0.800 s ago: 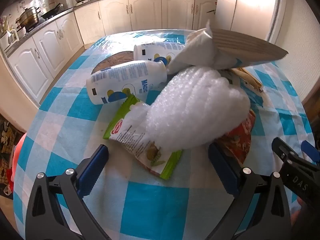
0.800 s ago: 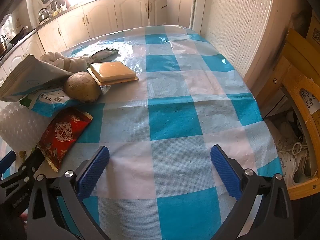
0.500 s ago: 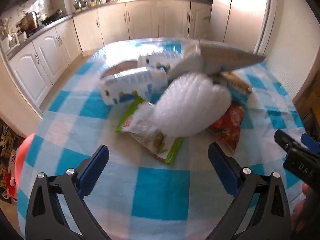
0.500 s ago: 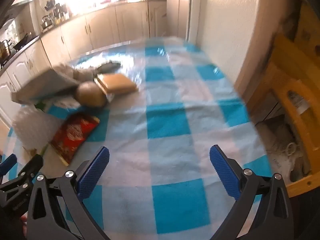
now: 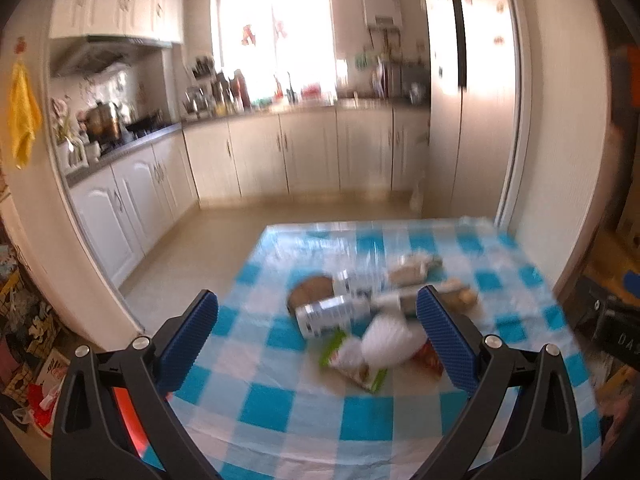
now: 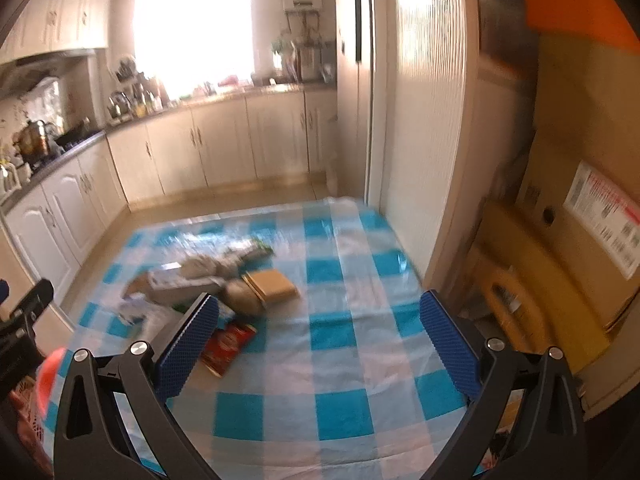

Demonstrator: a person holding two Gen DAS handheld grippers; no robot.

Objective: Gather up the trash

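In the left wrist view your left gripper (image 5: 316, 332) hangs above the near left part of the table (image 5: 280, 404) with its jaws spread as wide as they go and nothing between the pads. The trash sits in one heap towards the middle of the table, nearer the right edge: two white bottles (image 5: 332, 314) lying on their sides, a green wrapper (image 5: 352, 368) in front of them, a white bubble-wrap wad (image 5: 390, 340) just beside it, and a red packet (image 5: 426, 356) half hidden behind your right-hand finger. Motion blur smears the heap, so finer detail cannot be told. In the right wrist view your right gripper (image 6: 318, 342) is likewise fully open and empty, held over the near middle of the table. Here the heap lies to the left of the table's middle: the red packet (image 6: 228, 344) nearest you, a round brown lump (image 6: 242, 298) touching a flat tan box (image 6: 274, 284), and grey paper (image 6: 192, 276) behind. No bin or bag for the trash can be made out for certain. By these views nothing has been collected: every piece is on the cloth and neither gripper touches any, so the whole job looks to be ahead of you, beginning with a reach to the nearest piece.
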